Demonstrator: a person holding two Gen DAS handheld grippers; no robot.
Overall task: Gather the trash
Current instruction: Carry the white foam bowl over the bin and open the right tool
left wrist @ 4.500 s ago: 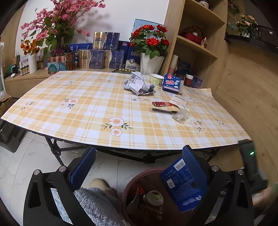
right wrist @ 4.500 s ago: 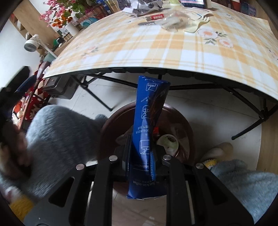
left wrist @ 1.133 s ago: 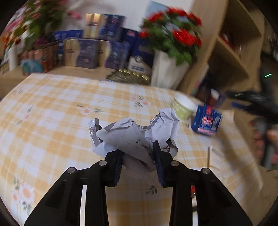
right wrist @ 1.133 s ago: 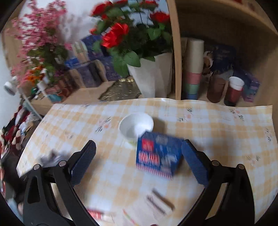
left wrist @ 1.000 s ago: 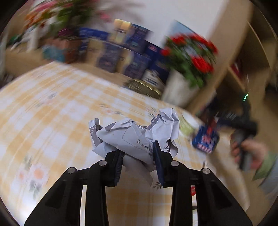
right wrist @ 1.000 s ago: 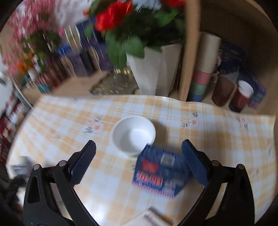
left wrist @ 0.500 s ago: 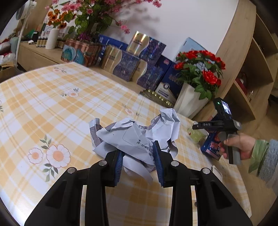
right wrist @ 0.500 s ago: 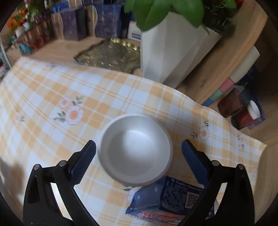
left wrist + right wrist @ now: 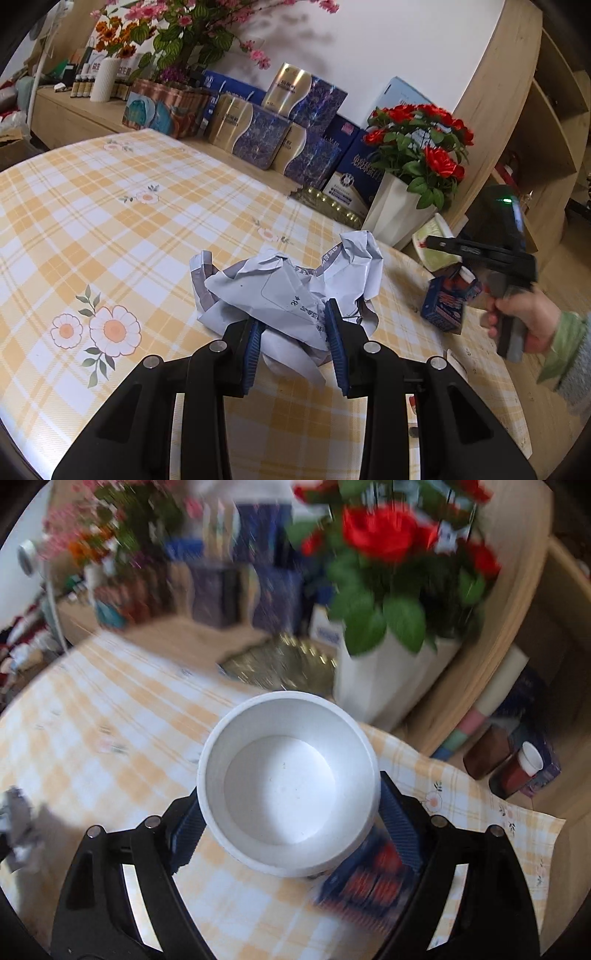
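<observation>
Mid-pickup on both sides here. The left gripper (image 9: 293, 345) has its jaws pinched narrow on the crumpled paper (image 9: 291, 291), which sits on the checked tablecloth (image 9: 110, 221) in front of the white vase (image 9: 397, 218) of red roses. The right gripper (image 9: 291, 821) is closing its wide jaws around the white paper bowl (image 9: 288, 797), also just in front of that vase, with a blue carton (image 9: 365, 886) right beside it. Bowl looks empty inside. Next, I'd guess: finish the squeeze without crushing it, then lift both.
</observation>
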